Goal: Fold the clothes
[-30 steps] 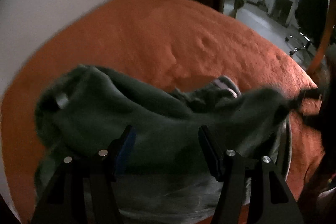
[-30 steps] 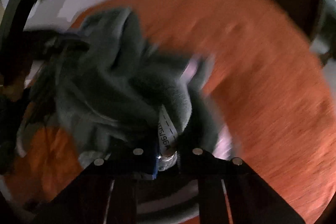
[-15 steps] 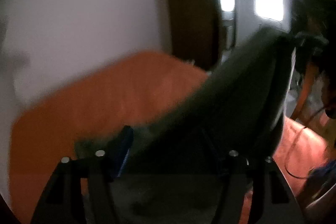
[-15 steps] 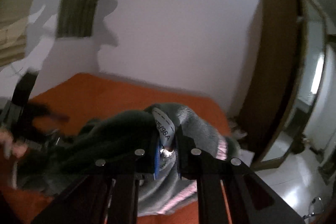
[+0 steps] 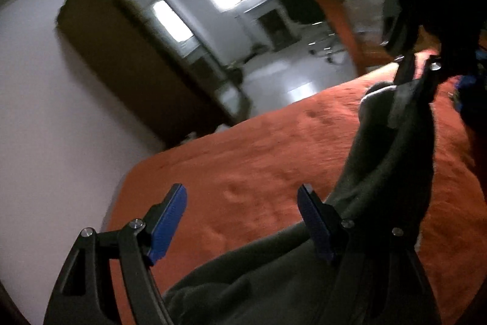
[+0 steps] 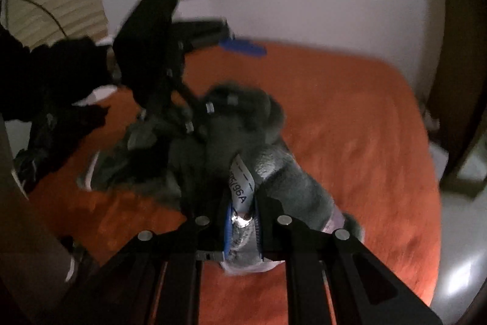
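Note:
A dark grey fleece garment (image 5: 395, 160) hangs above the orange bed cover (image 5: 258, 160). It runs from my right gripper (image 5: 418, 81) at the upper right down under my left gripper (image 5: 240, 221). The left gripper's jaws are opening; only orange cover shows between its blue pads (image 5: 167, 221), and the cloth lies beside and below the right finger. In the right wrist view my right gripper (image 6: 242, 218) is shut on the garment (image 6: 274, 166) at its white size label (image 6: 240, 181). The left gripper's blue pad (image 6: 243, 47) shows above the bunched cloth.
A white wall and a brown wardrobe (image 5: 127, 51) stand behind the bed, with a bright room beyond. Dark clothes (image 6: 61, 99) lie at the bed's left side in the right wrist view. The orange cover (image 6: 350, 118) spreads to the right, ending at pale floor (image 6: 456, 264).
The right gripper has lifted the garment off the bed. The left gripper has rolled and risen, and the cloth that lay between its fingers is now beside them.

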{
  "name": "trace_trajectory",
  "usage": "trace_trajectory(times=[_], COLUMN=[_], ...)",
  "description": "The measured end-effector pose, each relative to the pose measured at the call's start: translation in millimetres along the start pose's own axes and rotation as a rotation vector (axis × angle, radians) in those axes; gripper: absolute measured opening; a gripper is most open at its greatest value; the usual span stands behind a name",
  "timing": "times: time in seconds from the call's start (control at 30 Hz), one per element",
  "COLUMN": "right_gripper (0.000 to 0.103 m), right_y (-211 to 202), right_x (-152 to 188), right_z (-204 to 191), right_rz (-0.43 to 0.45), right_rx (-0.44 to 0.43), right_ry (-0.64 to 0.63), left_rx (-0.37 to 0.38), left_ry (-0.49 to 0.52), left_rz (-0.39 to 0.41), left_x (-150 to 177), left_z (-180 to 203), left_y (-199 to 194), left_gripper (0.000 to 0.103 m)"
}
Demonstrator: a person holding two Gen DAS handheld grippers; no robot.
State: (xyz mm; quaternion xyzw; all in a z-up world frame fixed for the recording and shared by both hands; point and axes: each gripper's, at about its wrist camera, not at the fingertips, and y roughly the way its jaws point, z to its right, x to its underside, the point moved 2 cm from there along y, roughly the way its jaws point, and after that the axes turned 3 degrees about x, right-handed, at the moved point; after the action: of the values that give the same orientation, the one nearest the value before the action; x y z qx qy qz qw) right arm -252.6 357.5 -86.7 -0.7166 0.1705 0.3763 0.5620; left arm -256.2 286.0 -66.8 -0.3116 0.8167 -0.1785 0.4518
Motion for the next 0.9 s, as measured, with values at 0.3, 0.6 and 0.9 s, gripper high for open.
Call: trace_trajectory(times=[0.3, 0.6, 0.9], right_gripper=[0.012, 0.016, 0.058], right_y=[-12, 16, 38], right_x=[48, 63, 91], right_z=[-3, 8, 26], right_rz=[-0.079, -0.129, -0.257], right_rx=[-0.048, -0.019, 0.025], right_ry=[-0.028, 0.071, 0.235], left_rx=[0.269, 0.35, 0.306], left_ry=[0.163, 0.197, 0.2], left_rz=[-0.055, -0.129, -0.149], left_x=[-9, 17, 14], left_z=[54, 84, 103], left_y=[35, 31, 56], left_gripper=[0.076, 0.076, 0.076])
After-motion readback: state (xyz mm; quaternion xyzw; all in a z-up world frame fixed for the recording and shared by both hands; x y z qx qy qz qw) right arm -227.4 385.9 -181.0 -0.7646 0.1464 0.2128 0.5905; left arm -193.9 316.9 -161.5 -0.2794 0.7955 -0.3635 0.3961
